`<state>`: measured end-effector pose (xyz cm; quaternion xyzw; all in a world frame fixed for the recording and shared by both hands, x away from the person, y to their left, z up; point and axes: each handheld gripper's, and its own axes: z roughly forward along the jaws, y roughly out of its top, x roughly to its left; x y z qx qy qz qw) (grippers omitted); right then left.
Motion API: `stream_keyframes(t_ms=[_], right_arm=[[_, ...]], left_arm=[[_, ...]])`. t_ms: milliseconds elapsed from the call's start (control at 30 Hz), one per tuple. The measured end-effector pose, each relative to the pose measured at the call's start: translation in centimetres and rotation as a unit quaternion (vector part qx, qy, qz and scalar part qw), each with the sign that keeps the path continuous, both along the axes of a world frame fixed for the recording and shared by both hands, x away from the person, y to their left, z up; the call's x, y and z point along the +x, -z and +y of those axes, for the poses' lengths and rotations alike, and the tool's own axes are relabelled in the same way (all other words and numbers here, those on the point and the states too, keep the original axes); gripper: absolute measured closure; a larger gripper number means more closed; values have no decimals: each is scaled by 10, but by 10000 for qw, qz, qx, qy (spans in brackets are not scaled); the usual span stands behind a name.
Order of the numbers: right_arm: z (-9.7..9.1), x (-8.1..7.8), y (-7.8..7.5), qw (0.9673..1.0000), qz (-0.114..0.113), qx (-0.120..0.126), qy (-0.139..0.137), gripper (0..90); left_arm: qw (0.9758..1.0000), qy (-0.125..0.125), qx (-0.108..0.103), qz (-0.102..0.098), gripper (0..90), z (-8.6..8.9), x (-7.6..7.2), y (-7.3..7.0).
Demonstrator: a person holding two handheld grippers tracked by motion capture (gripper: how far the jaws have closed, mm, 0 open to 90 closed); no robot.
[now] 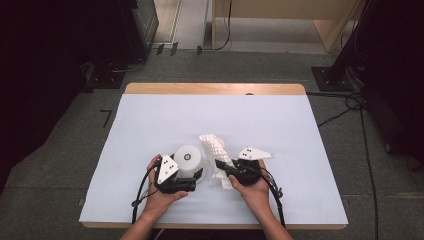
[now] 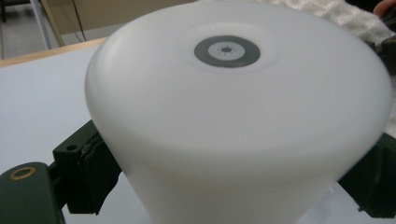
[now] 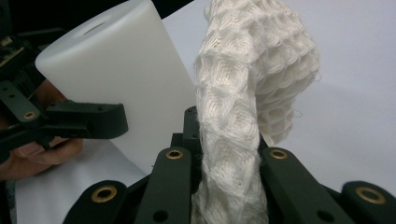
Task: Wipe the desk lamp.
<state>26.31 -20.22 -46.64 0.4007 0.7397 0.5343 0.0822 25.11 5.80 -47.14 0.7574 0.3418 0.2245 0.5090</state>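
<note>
- The left gripper point(image 1: 192, 176) sits near the front edge of the desk point(image 1: 150, 89), a little left of the middle, held in the person's left hand point(image 1: 162, 197).
- Its jaws stand on either side of a white cup point(image 1: 189, 160) that sits upside down, its base with a grey ring facing up.
- In the left gripper view the pads point(image 2: 95, 175) lie against the cup's point(image 2: 238, 126) lower wall on both sides, gripping it.
- The right gripper point(image 1: 220, 165), in the right hand point(image 1: 255, 192), is just right of the cup and points toward it.
- Its jaws are nearly closed and pinch a white waffle-weave cloth point(image 3: 243, 107).
- The cloth point(image 1: 216, 150) rises from the jaws in a bunched, curled strip, just beside the cup.
- Both things are above the white sheet point(image 1: 280, 130) that covers the desk.
</note>
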Motion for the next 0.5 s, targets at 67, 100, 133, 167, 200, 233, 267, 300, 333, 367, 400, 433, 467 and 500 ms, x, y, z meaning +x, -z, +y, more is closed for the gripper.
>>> stream_keyframes(t_ms=[67,100,133,167,200,233,267,300,333,367,400,433,467,500], right_arm=[[1,0,1,10000,25,2,-16,793],[3,-1,2,10000,30,-14,-43,793],[4,-1,3,10000,46,-18,-62,793],[7,-2,6,9999,72,-57,-99,793],[11,-3,8,9998,93,-100,-155,793],[15,-3,10,9996,130,-154,-216,794],[19,-4,13,9993,152,-195,-269,794],[22,-4,15,9992,176,-192,-312,793],[26,-5,16,9990,189,-216,-344,793],[28,-6,16,9989,178,-235,-375,793],[30,-7,15,9989,181,-210,-379,794],[31,-8,13,9990,139,-169,-385,794],[31,-8,10,9991,98,-119,-388,794],[30,-9,6,9993,52,-69,-375,794]], left_arm=[[10000,-21,30,-52,73,-1,0,0],[10000,6,29,-45,75,-1,1,-1],[10000,42,47,-38,77,-1,1,-1],[9999,67,62,-63,79,-1,2,-2],[9999,110,50,-80,82,0,2,-3],[9998,167,-2,-80,82,2,4,-5],[9998,198,-52,-74,83,4,5,-7],[9996,217,-138,-80,83,7,7,-10],[9994,271,-213,-77,84,10,9,-13],[9991,360,-225,-54,85,13,11,-16],[9989,421,-203,-45,85,15,12,-17],[9985,510,-192,-9,86,16,13,-17],[9978,639,-165,50,86,17,14,-17],[9974,708,-142,86,86,16,15,-16]])
